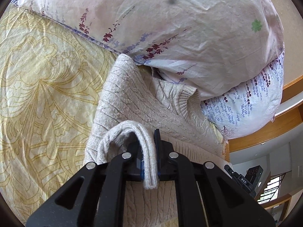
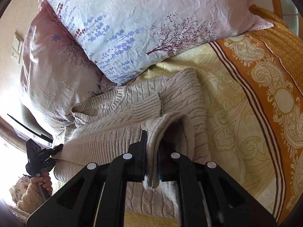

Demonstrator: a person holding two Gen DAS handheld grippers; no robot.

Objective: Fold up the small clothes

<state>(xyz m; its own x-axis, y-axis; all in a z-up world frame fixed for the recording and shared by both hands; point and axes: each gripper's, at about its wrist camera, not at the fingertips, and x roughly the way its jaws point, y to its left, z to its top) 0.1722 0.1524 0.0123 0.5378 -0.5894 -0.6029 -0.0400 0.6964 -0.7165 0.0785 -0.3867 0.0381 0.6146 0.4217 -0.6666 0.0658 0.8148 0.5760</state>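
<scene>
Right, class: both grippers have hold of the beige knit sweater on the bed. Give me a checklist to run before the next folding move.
1. Left gripper clamped on the sweater hem: ok.
2. Right gripper clamped on the hem: ok.
3. Sleeve cuff folded across the chest: ok.
4. Neckline clear of the pillows: not ok, it sits against them.
5. Bedsheet beside the sweater free for landing: ok.
6. Layers underneath lying flat: cannot tell.
</scene>
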